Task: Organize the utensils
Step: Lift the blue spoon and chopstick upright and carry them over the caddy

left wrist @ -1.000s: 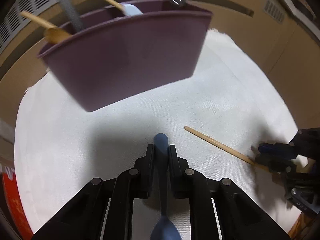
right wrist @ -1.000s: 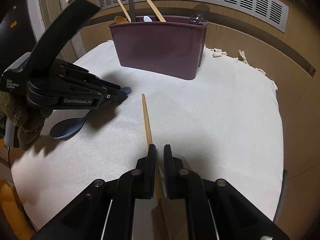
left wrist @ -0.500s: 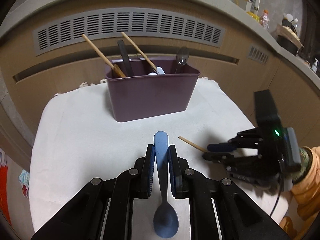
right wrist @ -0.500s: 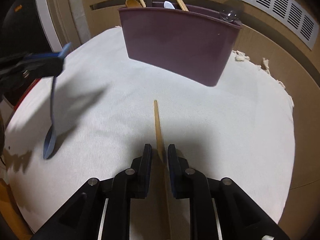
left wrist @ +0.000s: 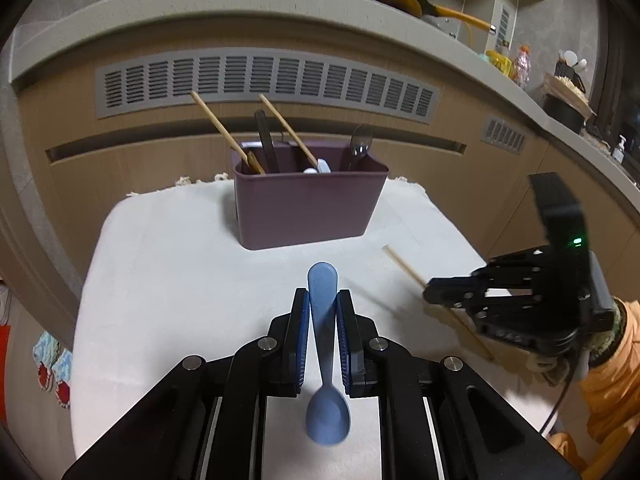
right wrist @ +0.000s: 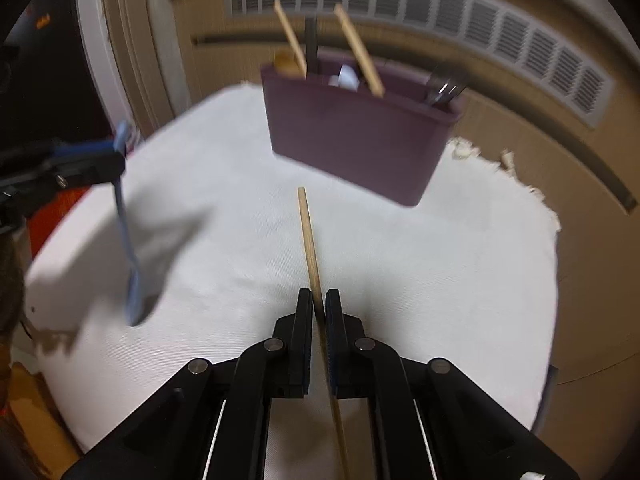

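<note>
My left gripper [left wrist: 322, 300] is shut on a blue plastic spoon [left wrist: 325, 360], handle forward, bowl hanging toward me, held above the white cloth. My right gripper [right wrist: 319, 300] is shut on a long wooden utensil handle [right wrist: 308, 236] that points toward the purple utensil holder [right wrist: 356, 140]. The holder [left wrist: 308, 204] stands at the far side of the table and holds wooden utensils, a black utensil, a white spoon and a metal spoon. The right gripper [left wrist: 440, 292] shows at the right of the left wrist view; the left gripper [right wrist: 116, 156] with the blue spoon [right wrist: 128, 248] shows at the left of the right wrist view.
A white cloth [left wrist: 168, 280] covers the small table, fringed at the far edge. A wooden wall with a grey vent grille [left wrist: 264, 80] stands right behind the holder. A counter [left wrist: 560, 120] with bottles runs to the right.
Both grippers have risen off the cloth, each with its utensil. The left has drawn back from the holder and levelled out; the blue spoon now hangs bowl down.
</note>
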A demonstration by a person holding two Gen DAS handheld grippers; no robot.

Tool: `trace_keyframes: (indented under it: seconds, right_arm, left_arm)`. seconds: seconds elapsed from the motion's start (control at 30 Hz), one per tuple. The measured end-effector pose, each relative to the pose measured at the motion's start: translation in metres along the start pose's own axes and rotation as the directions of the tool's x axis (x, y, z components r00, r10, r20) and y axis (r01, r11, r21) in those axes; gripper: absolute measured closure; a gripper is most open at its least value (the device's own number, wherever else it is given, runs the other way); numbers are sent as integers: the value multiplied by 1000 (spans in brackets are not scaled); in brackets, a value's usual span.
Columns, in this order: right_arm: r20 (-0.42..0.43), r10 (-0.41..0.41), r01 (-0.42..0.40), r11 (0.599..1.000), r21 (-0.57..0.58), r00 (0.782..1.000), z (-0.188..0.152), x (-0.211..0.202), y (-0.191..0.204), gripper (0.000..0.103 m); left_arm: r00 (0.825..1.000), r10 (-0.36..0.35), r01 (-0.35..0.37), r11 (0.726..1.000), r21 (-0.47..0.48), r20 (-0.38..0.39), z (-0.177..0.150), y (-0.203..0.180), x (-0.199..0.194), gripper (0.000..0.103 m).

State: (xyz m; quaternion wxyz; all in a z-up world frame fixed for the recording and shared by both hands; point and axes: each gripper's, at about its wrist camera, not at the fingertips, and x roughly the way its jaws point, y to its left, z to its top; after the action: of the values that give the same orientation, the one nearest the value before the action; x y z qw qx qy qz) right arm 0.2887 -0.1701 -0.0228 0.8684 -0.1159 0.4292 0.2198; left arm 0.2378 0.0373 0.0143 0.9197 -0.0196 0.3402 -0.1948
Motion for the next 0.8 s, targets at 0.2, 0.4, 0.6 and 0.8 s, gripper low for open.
trace_keyframes:
  seconds: [0.2,0.4,0.6,0.8]
  right_arm:
    - [125,3,-10,998,57,992,0,-44,0,98]
    - [284,-3,-22,996,87,959,19,-95,-2,98]
    - [471,-56,24,997,74,880,64,-163,-3,98]
    - [578,-147,120,989,85,803,118,-213,-5,98]
  left_arm:
    - [997,1,-2,1000,18,72,9,-16,-33,89]
    - [980,12,-28,997,74,200,44,-40,-68,89]
    - [940,30,-77,989,129,339,99,-59,-102,89]
    - [887,73,-143,982,121,455,163,-64,-114,89]
